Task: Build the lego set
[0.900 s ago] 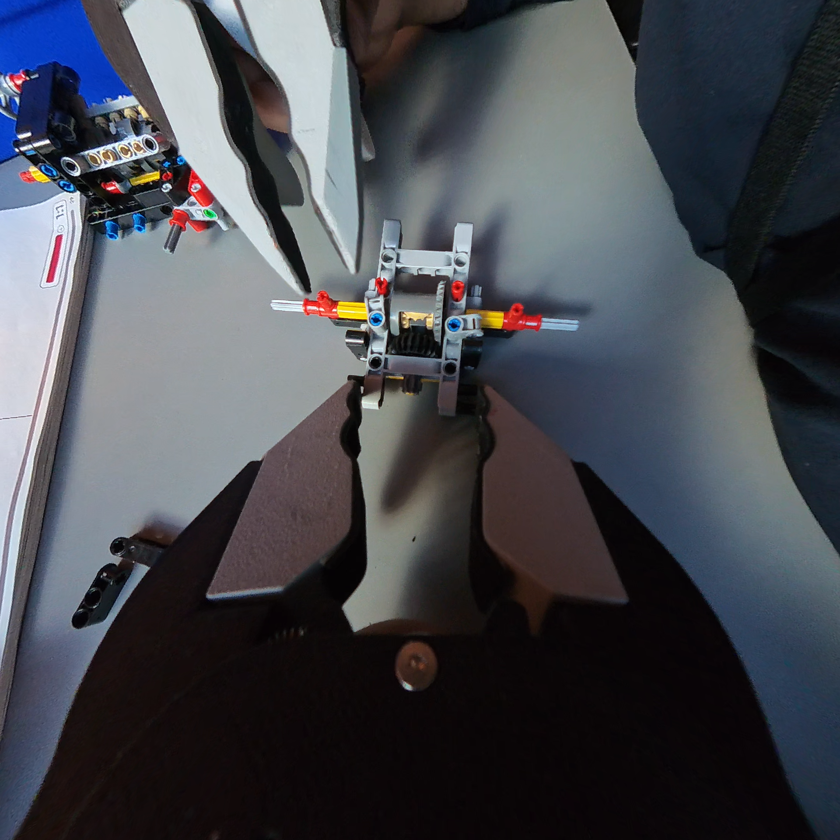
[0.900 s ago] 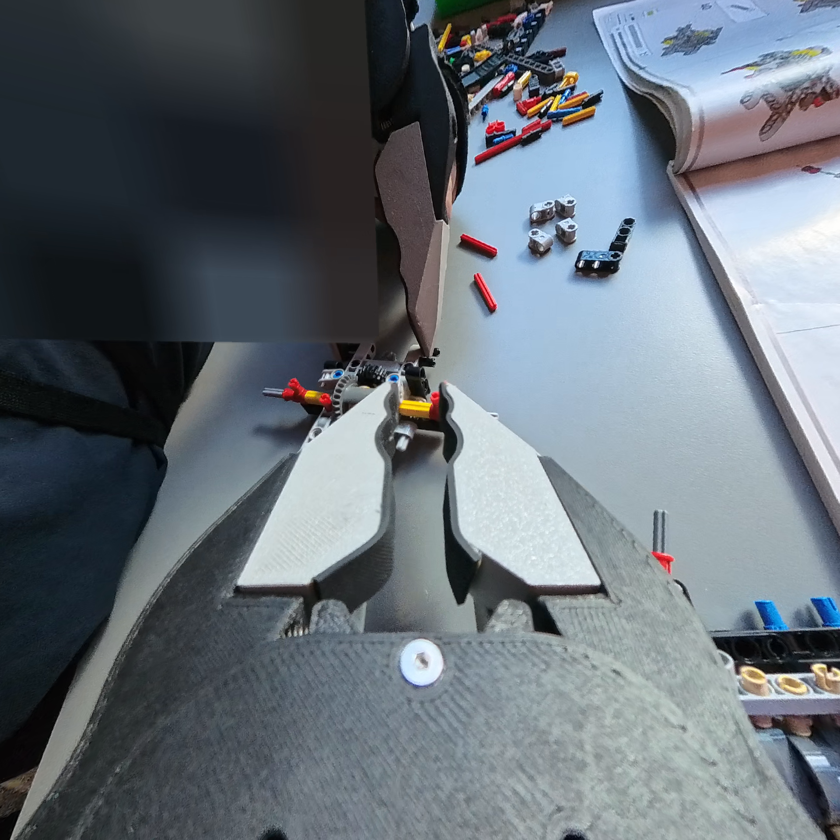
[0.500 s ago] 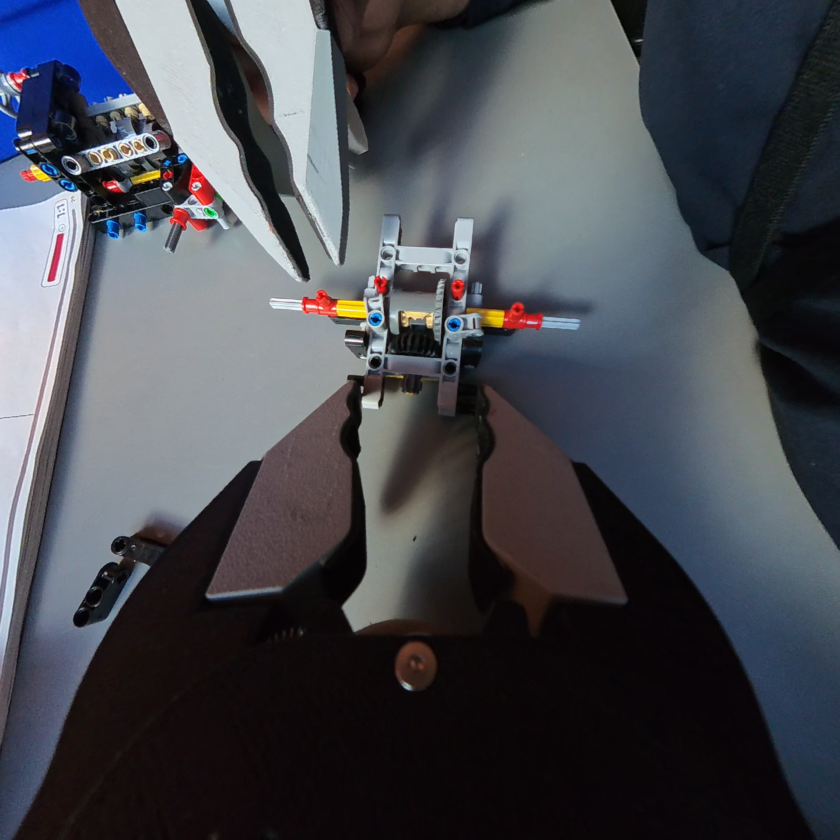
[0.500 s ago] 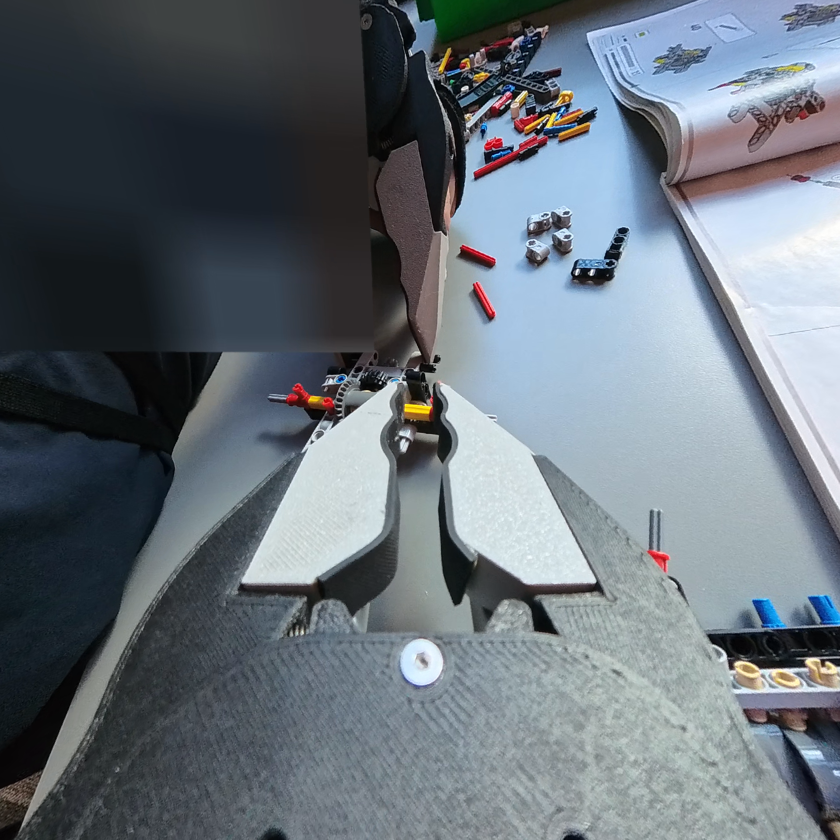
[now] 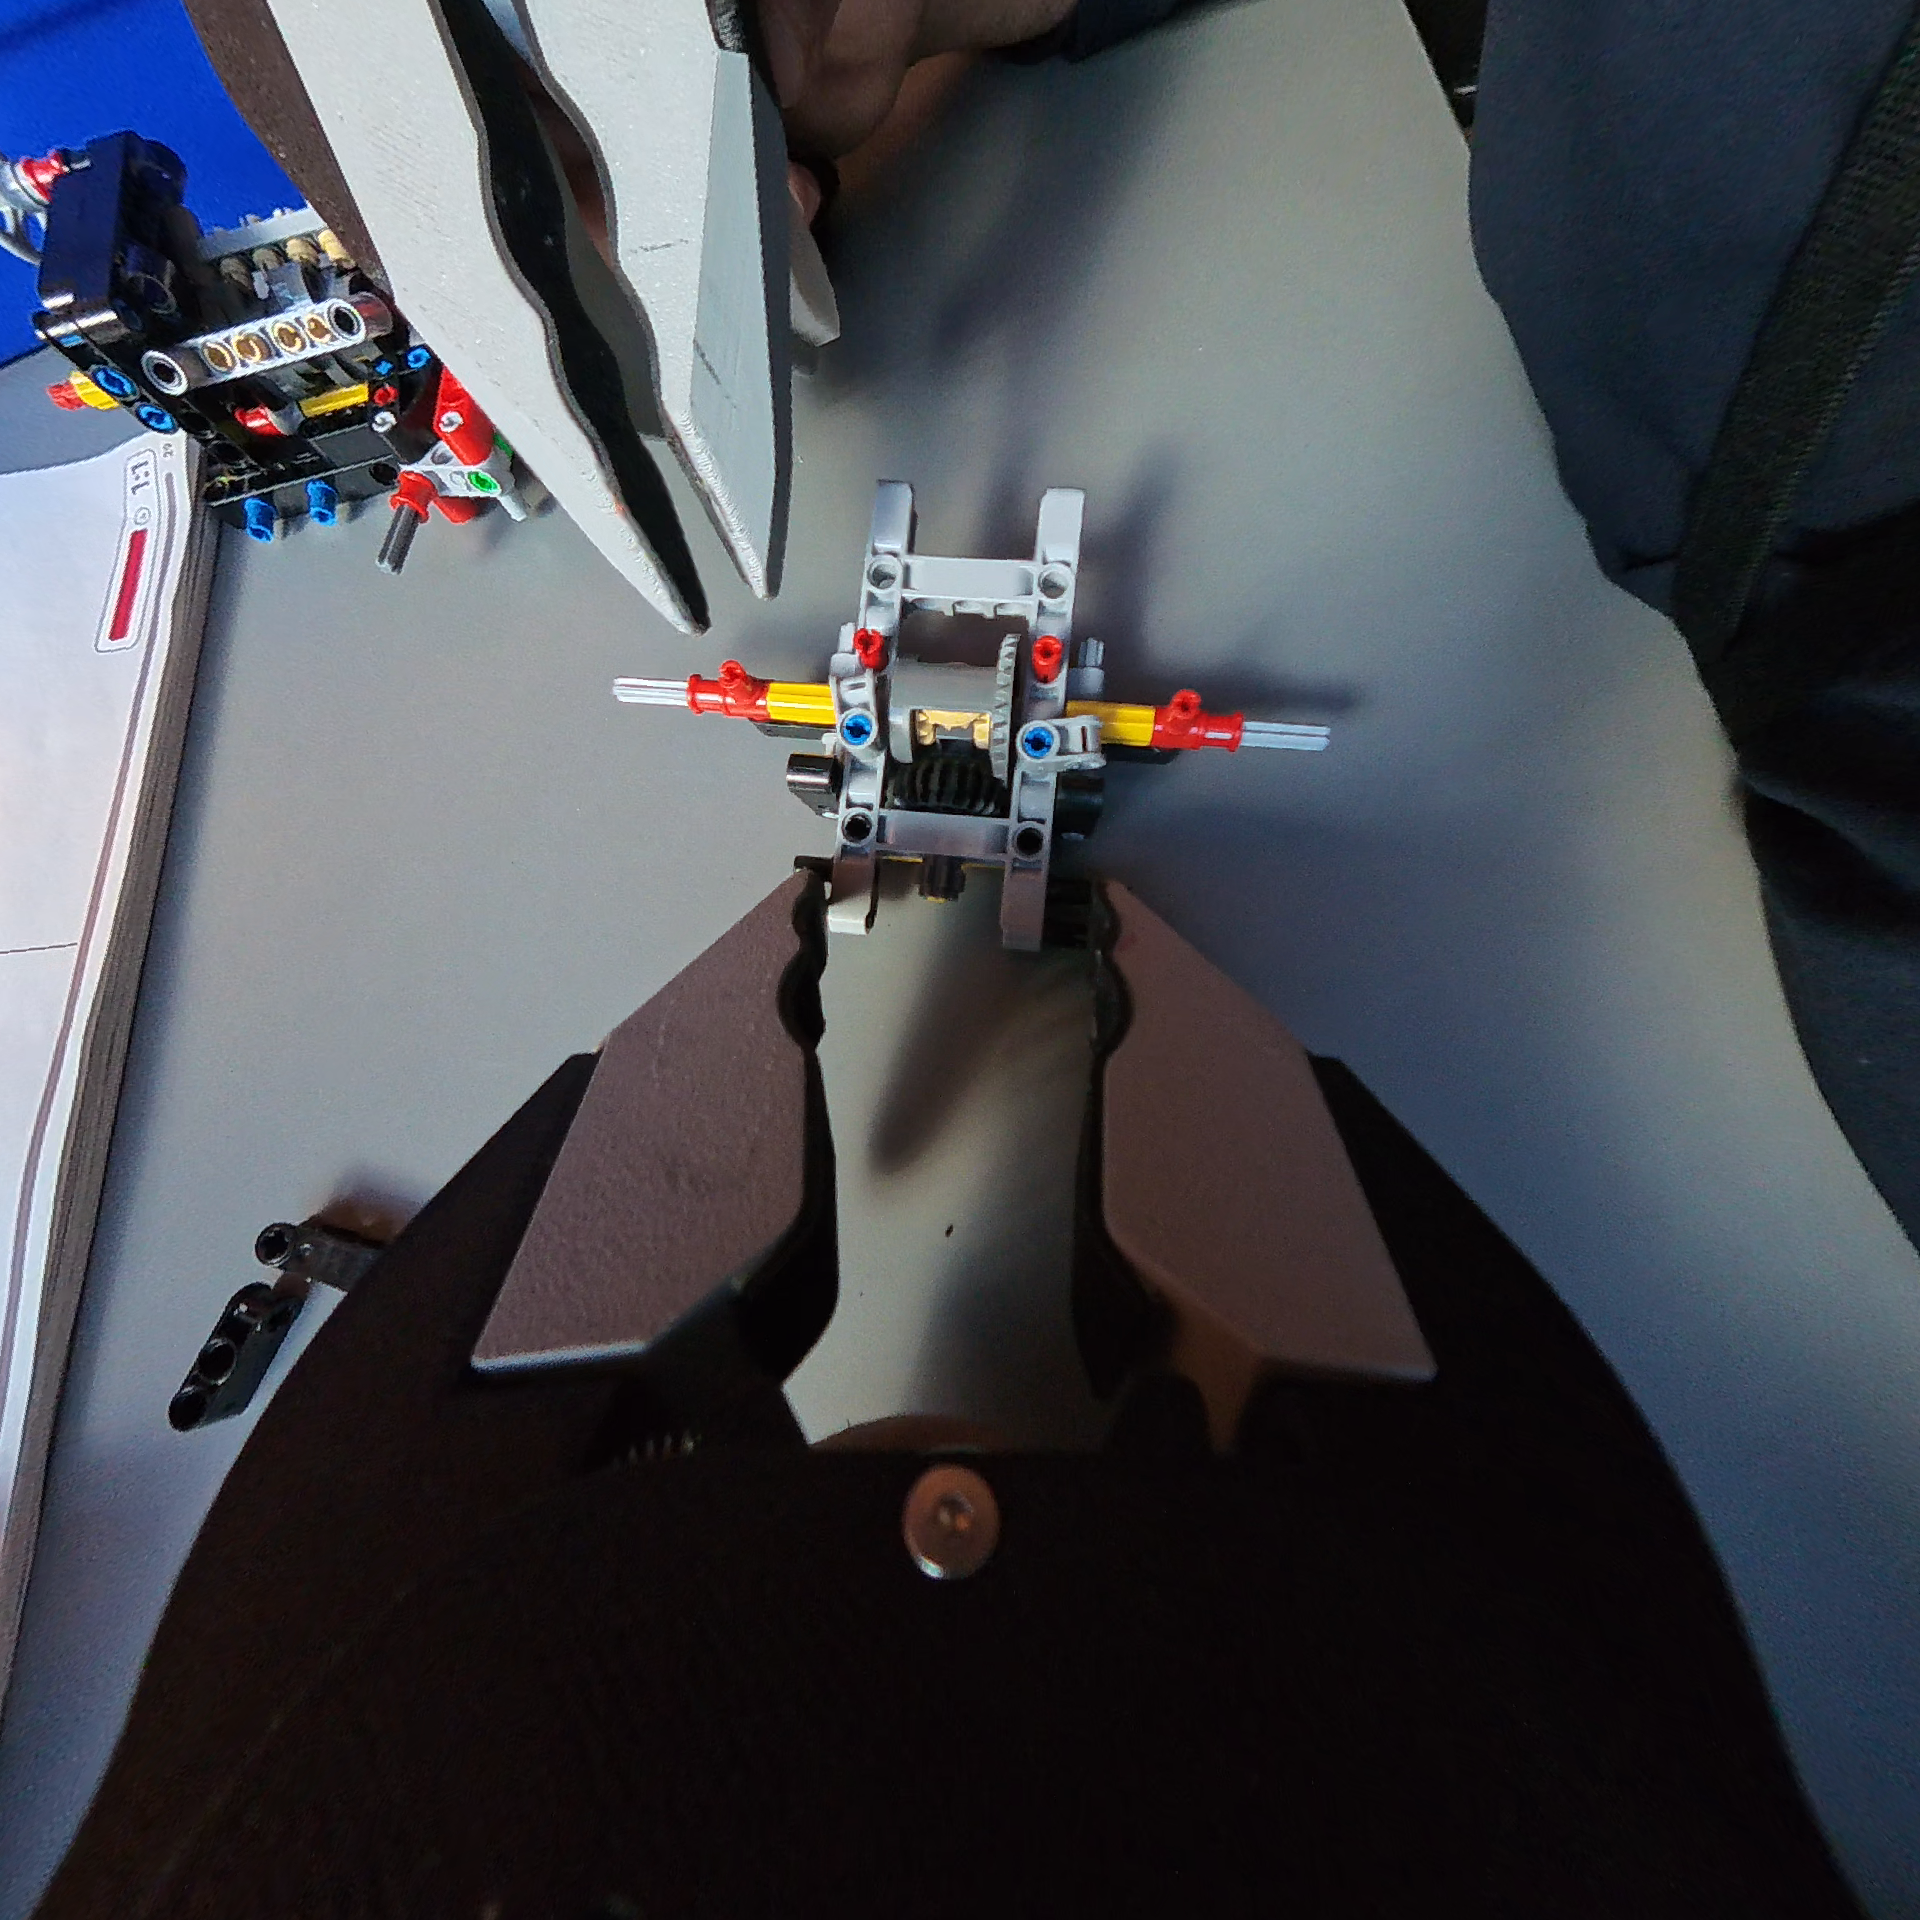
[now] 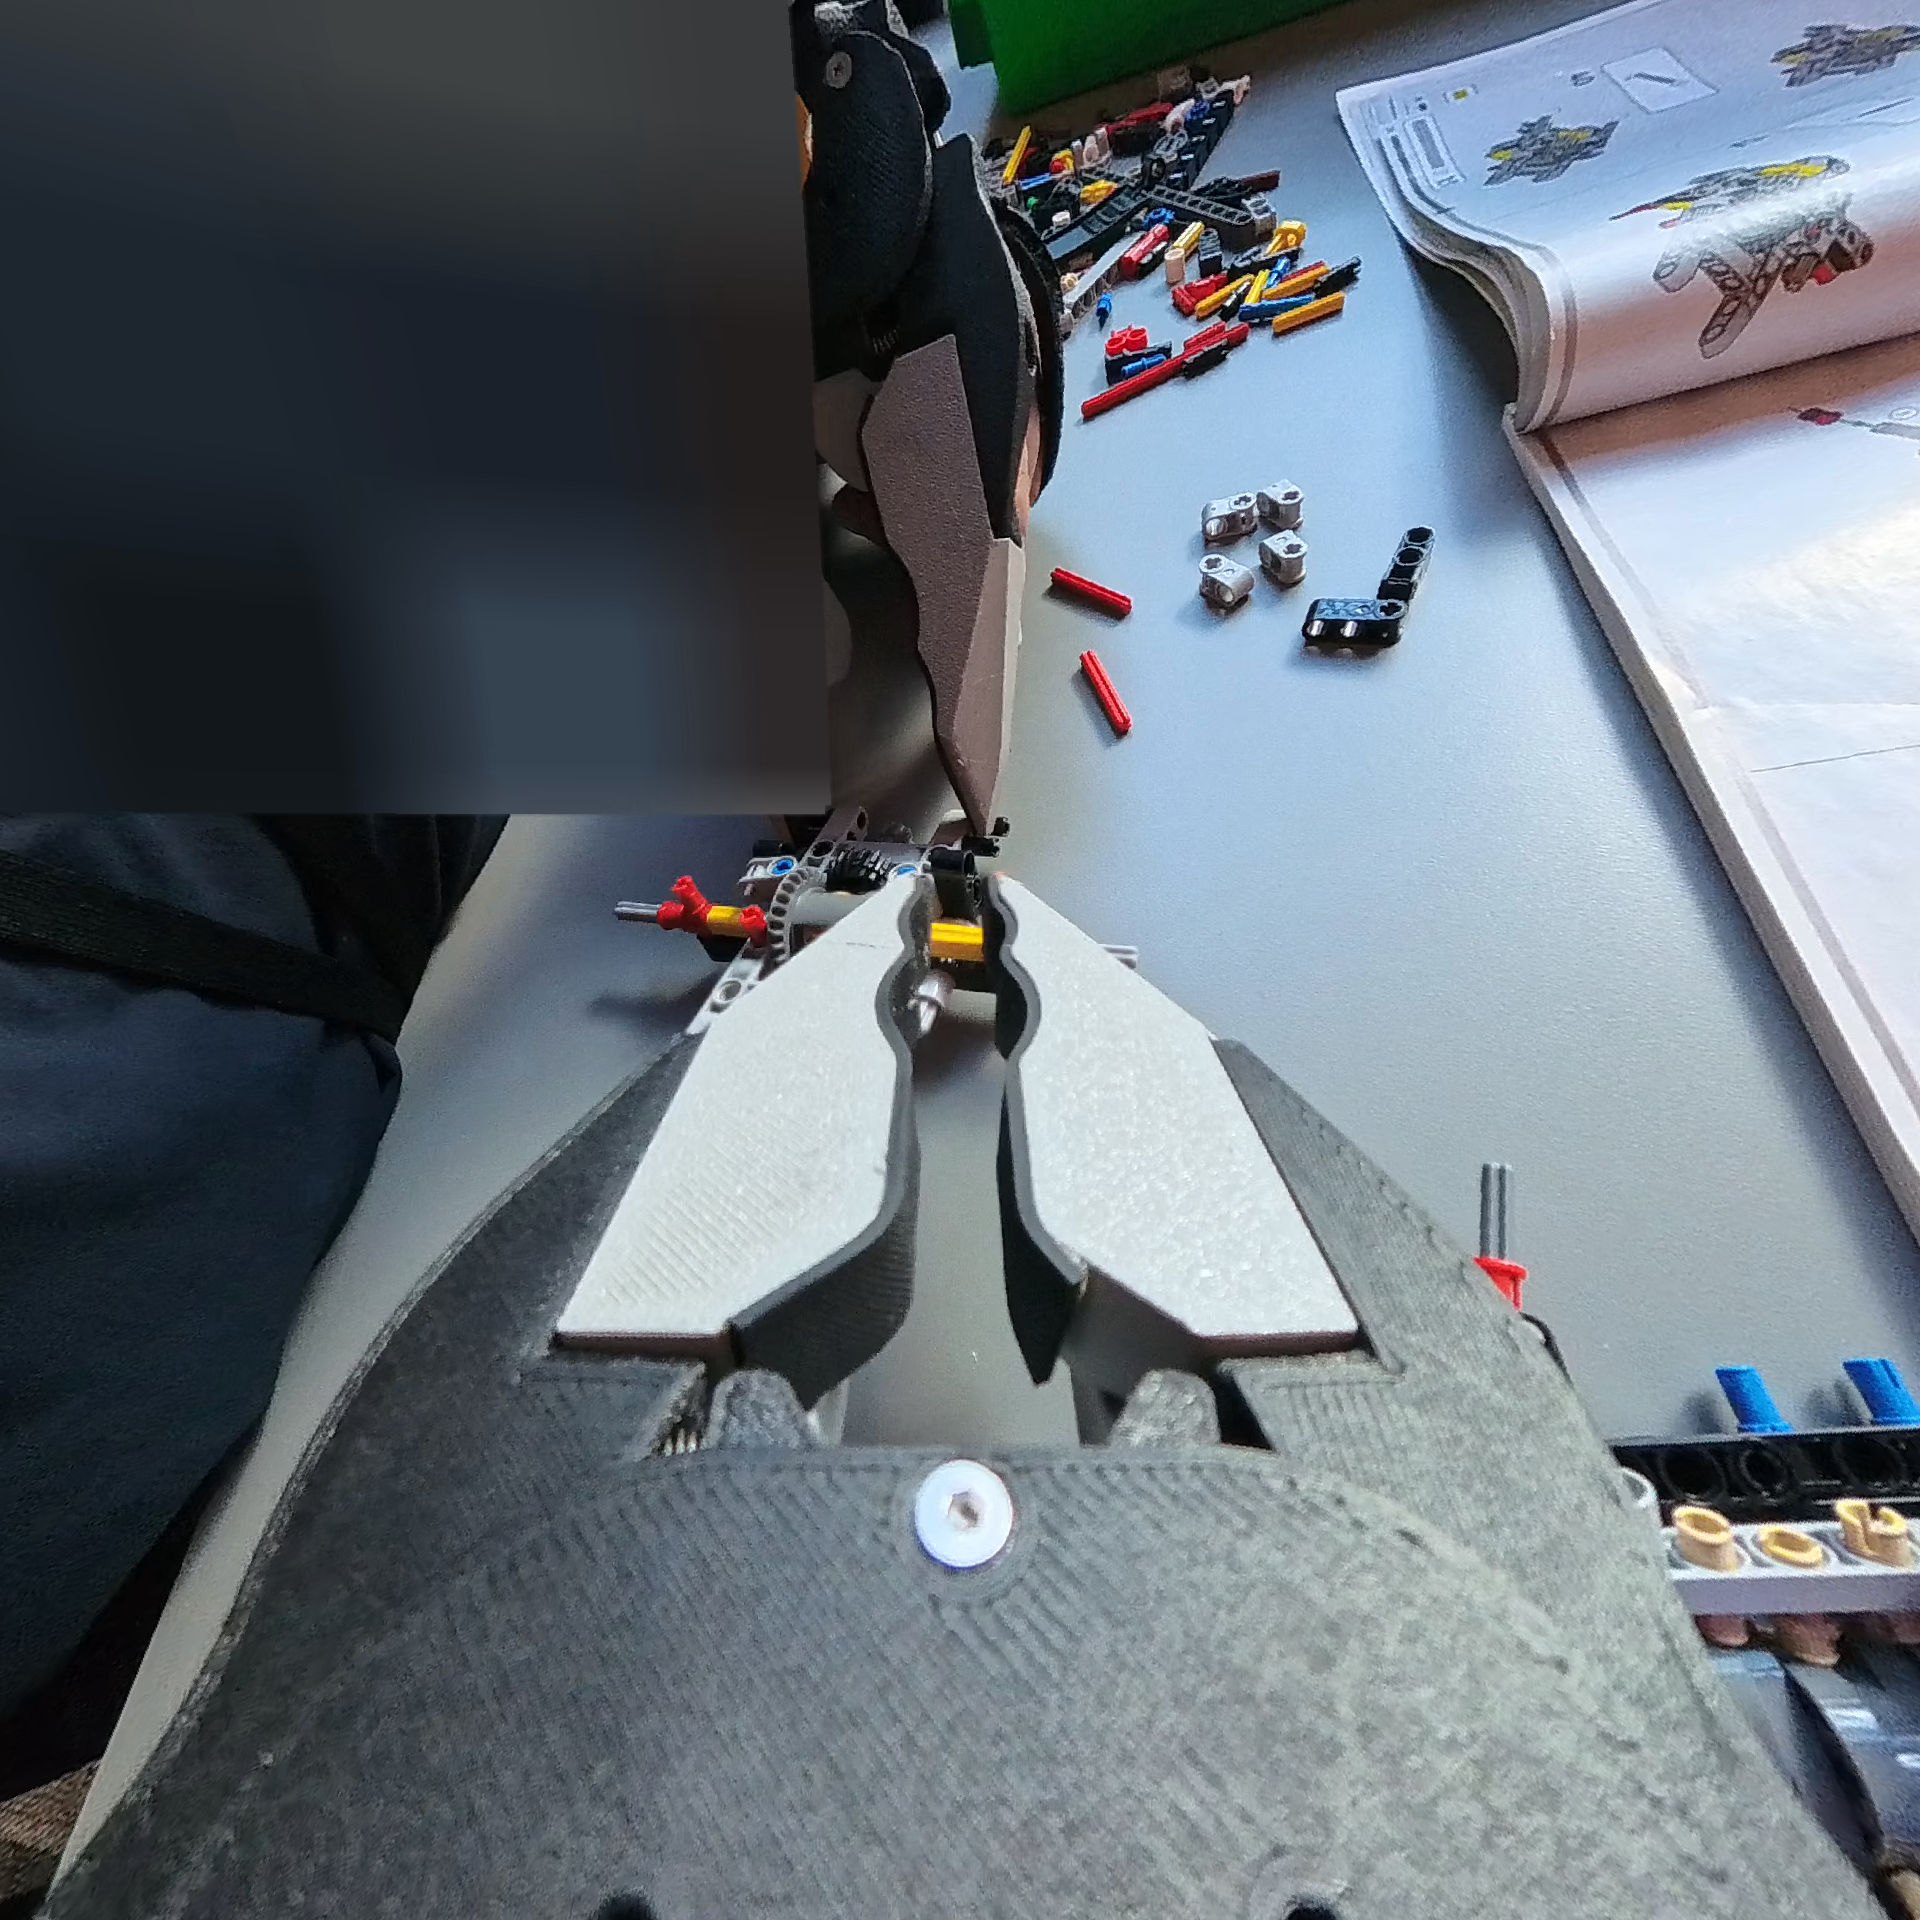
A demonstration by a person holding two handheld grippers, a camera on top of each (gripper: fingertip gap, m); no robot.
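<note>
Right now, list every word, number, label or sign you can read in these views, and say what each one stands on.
Open instruction booklet, right wrist view: fine print and a boxed panel at the page top, too small to read.
Booklet page, left wrist view: a small number tag above a red bar at its corner. I do not copy out writing.
Loose bricks and grey assembly: no writing visible.

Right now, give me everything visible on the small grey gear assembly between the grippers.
The gear assembly is a light-grey plastic beam frame lying flat on the grey table. Inside sit a grey housing with a toothed ring and a black gear; blue pins mark the sides. A cross axle with yellow and red sleeves sticks out both ways. The left gripper clamps its near end; the right gripper hovers near the left axle.
</note>
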